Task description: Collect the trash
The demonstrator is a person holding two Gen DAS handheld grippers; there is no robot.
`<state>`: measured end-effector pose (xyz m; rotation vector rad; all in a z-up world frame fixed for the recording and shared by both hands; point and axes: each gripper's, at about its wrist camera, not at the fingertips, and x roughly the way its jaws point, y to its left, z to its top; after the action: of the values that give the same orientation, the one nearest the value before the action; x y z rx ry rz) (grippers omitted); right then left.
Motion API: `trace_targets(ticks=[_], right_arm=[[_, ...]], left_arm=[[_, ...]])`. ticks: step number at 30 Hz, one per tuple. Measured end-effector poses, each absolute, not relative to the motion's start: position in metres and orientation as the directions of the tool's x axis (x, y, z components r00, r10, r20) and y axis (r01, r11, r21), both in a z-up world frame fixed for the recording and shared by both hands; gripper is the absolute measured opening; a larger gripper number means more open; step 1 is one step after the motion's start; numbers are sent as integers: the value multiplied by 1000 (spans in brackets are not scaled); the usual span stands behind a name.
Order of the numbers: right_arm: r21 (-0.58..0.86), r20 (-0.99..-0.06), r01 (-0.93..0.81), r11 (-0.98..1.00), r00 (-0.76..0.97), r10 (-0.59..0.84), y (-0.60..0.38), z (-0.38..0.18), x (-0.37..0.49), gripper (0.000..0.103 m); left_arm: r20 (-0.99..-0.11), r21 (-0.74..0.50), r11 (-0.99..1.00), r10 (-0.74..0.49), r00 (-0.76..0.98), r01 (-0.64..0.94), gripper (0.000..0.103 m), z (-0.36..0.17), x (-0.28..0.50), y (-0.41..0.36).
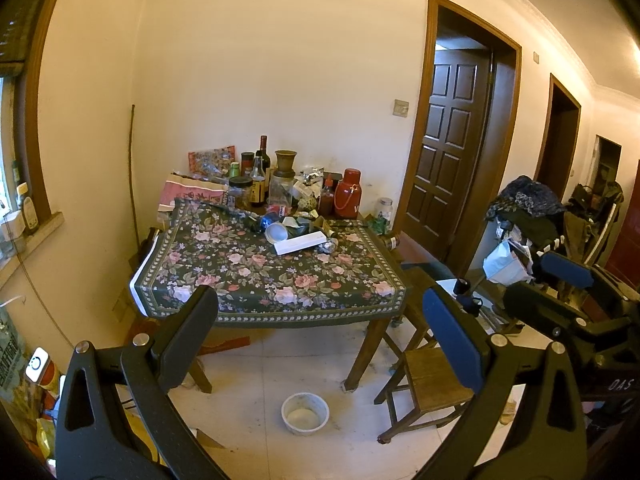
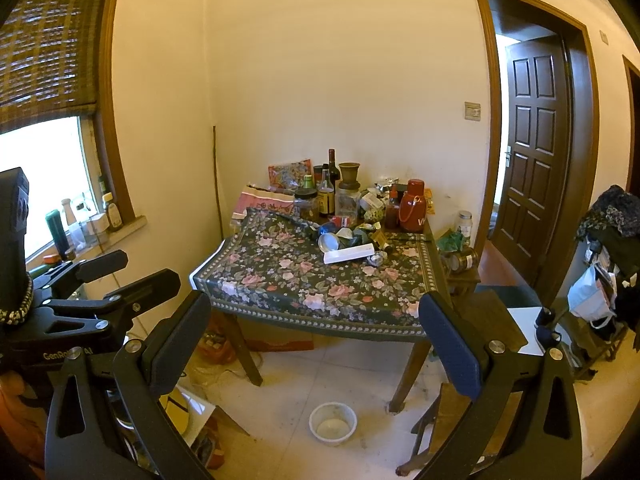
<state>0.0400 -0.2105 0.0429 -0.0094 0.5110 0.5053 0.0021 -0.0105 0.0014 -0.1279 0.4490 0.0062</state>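
**A:** Left wrist view first. The left gripper [image 1: 320, 344] is spread wide with nothing in it, well back from the tabletop [image 1: 256, 280]. The trash sits toward the far side of the flowered cloth: a tipped-over white cup [image 1: 277, 233], a flat white box [image 1: 301, 242], and a crumpled foil ball [image 1: 329, 245] touching the box's right end. Bottles and a red flask [image 1: 347, 194] stand behind, probably not trash. There's a white bowl [image 1: 305, 413] on the floor under the table edge.

**B:** And the other gripper?

**A:** Right wrist view: the right gripper [image 2: 316, 344] is also wide apart and empty, also far from the table. Same pile, with the cup [image 2: 330, 242] lying on its side, mouth toward us, the box [image 2: 349, 253] just in front, and the foil [image 2: 377, 258] beside it.

**B:** How would you grab them?

**A:** My guess is it's all light stuff. The cup looks thin and crushable, so pinch the rim gently. The box is probably stiff cardboard, so take it across the narrow width. The foil is squashy and should be easy anywhere. No bin in sight, can't tell where it goes.
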Motion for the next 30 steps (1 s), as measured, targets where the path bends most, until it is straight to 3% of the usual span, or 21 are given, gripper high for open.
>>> trace_targets(ticks=[19, 30], right_arm=[[132, -455, -474, 871, 752, 478, -243, 39, 87, 103], [120, -447, -424, 898, 784, 430, -246, 35, 147, 103]], left_arm=[[-425, -116, 989, 38, 904, -96, 103, 5, 43, -28], [-457, -112, 986, 62, 887, -126, 103, 2, 125, -19]])
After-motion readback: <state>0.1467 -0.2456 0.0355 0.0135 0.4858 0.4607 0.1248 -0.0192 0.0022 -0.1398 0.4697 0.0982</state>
